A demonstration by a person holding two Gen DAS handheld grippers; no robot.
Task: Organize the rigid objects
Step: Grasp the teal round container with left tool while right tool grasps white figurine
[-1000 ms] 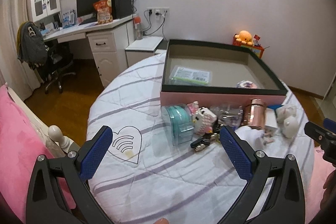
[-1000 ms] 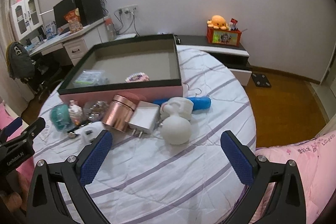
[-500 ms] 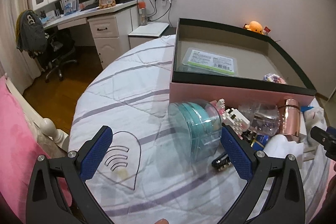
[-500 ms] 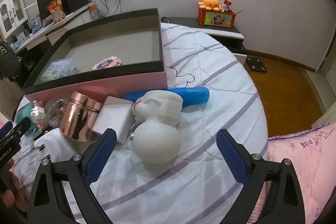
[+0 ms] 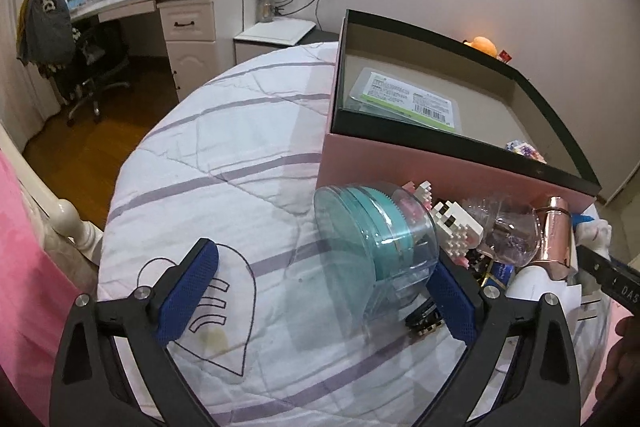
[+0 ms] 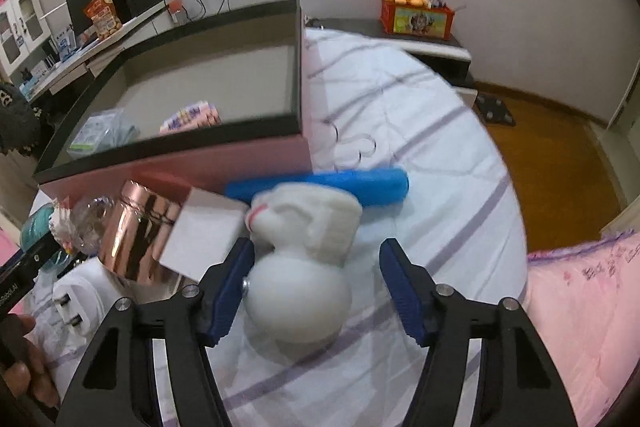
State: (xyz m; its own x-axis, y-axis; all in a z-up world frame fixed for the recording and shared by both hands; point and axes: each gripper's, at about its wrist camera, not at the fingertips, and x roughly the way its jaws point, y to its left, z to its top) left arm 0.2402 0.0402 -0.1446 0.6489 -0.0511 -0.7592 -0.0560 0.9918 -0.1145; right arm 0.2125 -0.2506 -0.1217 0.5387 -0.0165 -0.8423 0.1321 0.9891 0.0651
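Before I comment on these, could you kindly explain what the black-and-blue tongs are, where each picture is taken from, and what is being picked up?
They are two hand-held grippers, each with a camera looking along its fingers. In the left view, the open left gripper straddles a clear teal container on the striped bedspread. In the right view, the right gripper is closing around a white bunny toy, not yet pressing it. A copper tin and blue tube lie before the pink box. Nothing is held.

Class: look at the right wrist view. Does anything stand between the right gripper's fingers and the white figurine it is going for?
Nothing visible does. The white figurine already lies between the closing jaws of the right gripper; the white box sits just outside its left finger.
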